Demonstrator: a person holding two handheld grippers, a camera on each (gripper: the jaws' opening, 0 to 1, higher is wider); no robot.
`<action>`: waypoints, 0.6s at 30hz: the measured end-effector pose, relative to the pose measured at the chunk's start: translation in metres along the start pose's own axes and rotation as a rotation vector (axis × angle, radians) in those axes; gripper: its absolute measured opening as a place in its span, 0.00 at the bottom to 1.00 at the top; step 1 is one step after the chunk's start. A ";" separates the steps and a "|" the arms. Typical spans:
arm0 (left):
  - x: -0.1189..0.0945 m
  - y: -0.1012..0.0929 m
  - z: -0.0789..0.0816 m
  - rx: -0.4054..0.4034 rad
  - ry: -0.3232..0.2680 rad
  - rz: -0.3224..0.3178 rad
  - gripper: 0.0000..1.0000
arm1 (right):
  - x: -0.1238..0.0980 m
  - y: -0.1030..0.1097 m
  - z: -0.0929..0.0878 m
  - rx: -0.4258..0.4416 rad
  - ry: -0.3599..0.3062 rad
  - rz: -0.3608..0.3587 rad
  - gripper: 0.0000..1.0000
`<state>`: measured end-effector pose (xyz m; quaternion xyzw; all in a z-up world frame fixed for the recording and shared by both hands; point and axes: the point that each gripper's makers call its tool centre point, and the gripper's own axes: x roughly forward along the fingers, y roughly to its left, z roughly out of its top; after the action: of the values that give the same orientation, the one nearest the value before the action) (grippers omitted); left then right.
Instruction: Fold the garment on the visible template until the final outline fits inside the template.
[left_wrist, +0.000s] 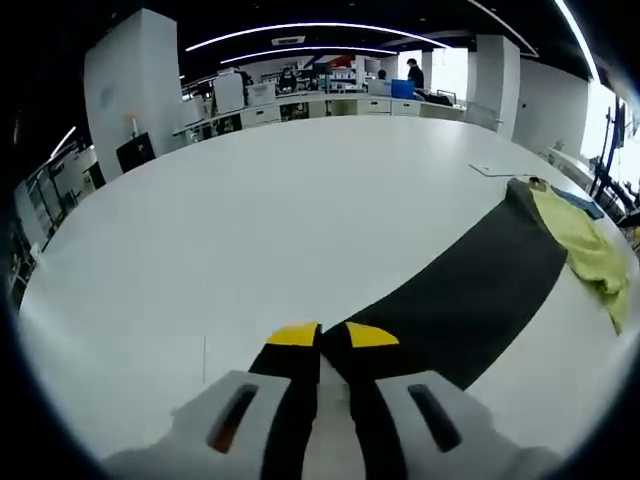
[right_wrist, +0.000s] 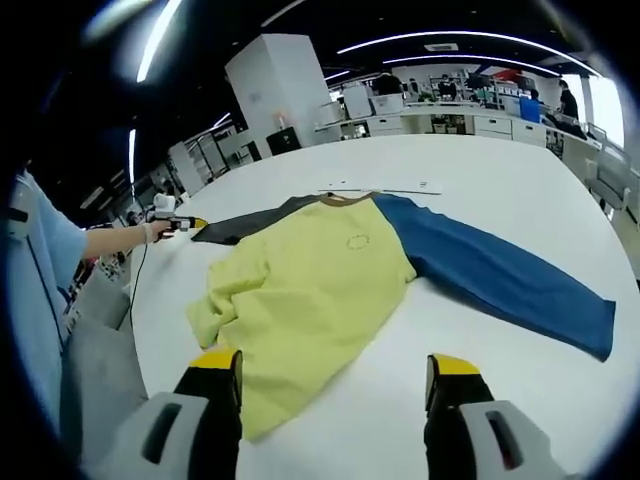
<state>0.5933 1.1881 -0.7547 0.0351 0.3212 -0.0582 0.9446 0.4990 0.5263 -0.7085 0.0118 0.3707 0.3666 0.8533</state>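
Observation:
The garment is a long-sleeved shirt with a yellow body (right_wrist: 310, 280), a blue sleeve (right_wrist: 500, 275) and a black sleeve (left_wrist: 470, 290). It lies flat on the white table (left_wrist: 250, 220). My left gripper (left_wrist: 332, 335) is shut on the cuff end of the black sleeve, which stretches away to the upper right toward the yellow body (left_wrist: 590, 250). In the right gripper view, the left gripper (right_wrist: 185, 222) sits at the black sleeve's tip (right_wrist: 240, 228). My right gripper (right_wrist: 335, 365) is open above the yellow hem, with nothing between its fingers. Thin template lines (right_wrist: 385, 190) lie just beyond the collar.
A person's hand (right_wrist: 150, 232) and light blue sleeve (right_wrist: 40, 260) hold the left gripper at the table's left side. Desks and several people (left_wrist: 350, 95) stand far behind the table. The table edge (right_wrist: 150, 330) runs close by on the left.

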 end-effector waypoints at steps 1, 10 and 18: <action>-0.001 0.000 0.002 0.012 -0.008 0.002 0.27 | 0.000 0.001 0.000 -0.001 -0.002 0.001 0.75; -0.008 -0.024 0.015 0.043 -0.039 -0.093 0.92 | 0.002 0.005 -0.002 0.007 -0.008 0.014 0.78; -0.017 -0.045 0.024 0.050 -0.049 -0.160 0.99 | -0.011 -0.003 0.007 0.003 -0.050 -0.020 0.89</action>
<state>0.5886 1.1425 -0.7267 0.0317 0.2980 -0.1423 0.9434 0.4997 0.5191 -0.6975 0.0184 0.3501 0.3569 0.8659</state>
